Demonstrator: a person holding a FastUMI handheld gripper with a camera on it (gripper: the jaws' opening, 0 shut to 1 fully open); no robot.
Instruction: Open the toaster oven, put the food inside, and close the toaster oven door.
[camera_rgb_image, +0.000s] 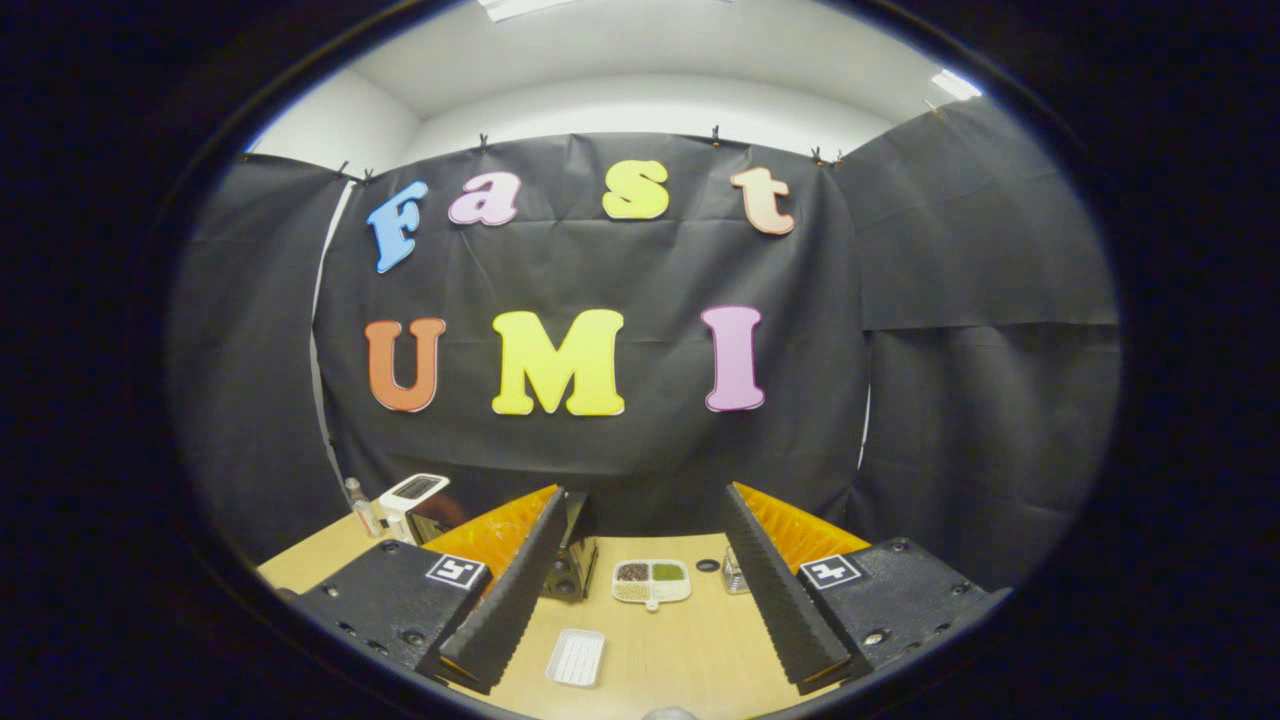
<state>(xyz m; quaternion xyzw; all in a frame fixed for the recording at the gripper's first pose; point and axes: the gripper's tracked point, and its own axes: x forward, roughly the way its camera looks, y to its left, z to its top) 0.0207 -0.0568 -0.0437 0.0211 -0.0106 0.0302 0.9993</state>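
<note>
Jaws (640, 600) are wide apart and hold nothing; they hang above the wooden desk (680, 650). Both fingers (510, 590) slant in toward each other as they reach forward.

Just behind the left finger sits the dark oven (572, 560), mostly hidden by it. Only one corner and a side with round knobs can be seen, so I cannot tell if its door is open or closed, nor which way its long side runs.

Next to the oven, between the fingers and a bit ahead of them, is a white dish (652, 582). It has small sections filled with brown, green and pale food. A little handle on it points back toward the jaws.

Closer to the jaws lies a small white tray (577, 657) with ridges, its long side running away from the fingers. A small dark ring (708, 565) lies flat by the dish, and a clear glass (735, 572) stands just beside the right finger.

Far to the left, by the black cloth wall, stand a white box (412, 497) and a clear bottle (364, 508).
</note>
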